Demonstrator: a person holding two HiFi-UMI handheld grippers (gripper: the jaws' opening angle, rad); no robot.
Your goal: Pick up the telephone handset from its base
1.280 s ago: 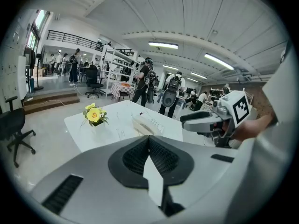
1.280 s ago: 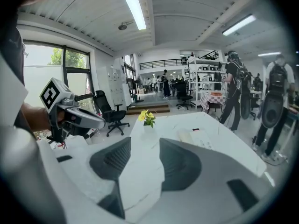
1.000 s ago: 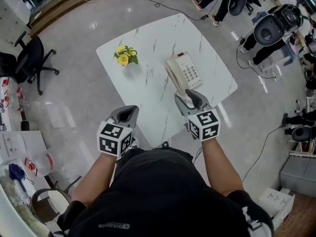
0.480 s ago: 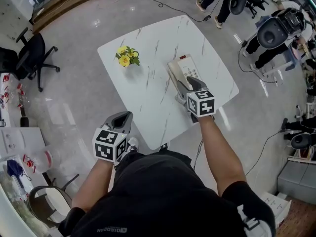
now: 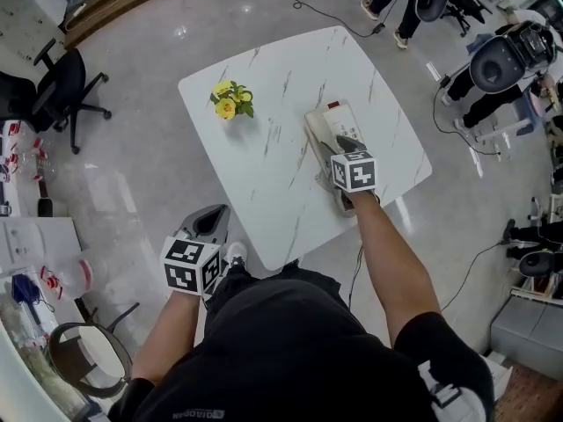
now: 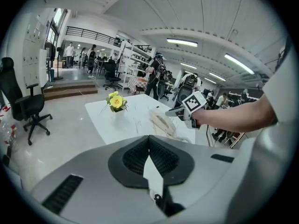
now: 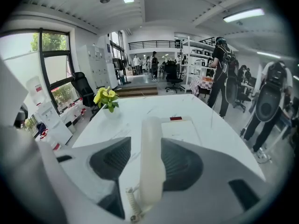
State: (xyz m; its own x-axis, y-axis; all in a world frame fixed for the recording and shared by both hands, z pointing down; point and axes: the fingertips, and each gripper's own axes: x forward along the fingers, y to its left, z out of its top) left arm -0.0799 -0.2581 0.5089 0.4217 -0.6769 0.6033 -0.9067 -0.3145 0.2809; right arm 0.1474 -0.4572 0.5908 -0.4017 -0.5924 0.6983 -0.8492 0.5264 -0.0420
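A cream telephone base [image 5: 339, 123] with a keypad sits on the white marble table [image 5: 264, 69], near its right side. The handset [image 5: 315, 141] rests along the base's left edge. My right gripper [image 5: 346, 141] is low over the phone. In the right gripper view the handset [image 7: 152, 157] lies lengthwise between the two spread jaws of that gripper [image 7: 145, 144], with its coiled cord [image 7: 132, 204] at the near end; the pads do not press on it. My left gripper [image 5: 211, 218] hangs off the table's near-left edge, shut and empty.
A small pot of yellow flowers [image 5: 230, 100] stands at the table's far left. A black office chair [image 5: 53, 90] is on the floor at left. People and chairs [image 5: 493, 60] crowd the right side beyond the table. Cables run across the floor.
My right gripper has travelled forward and down from the table's near edge to straddle the handset. The left gripper has drifted back and a little lower, off the table.
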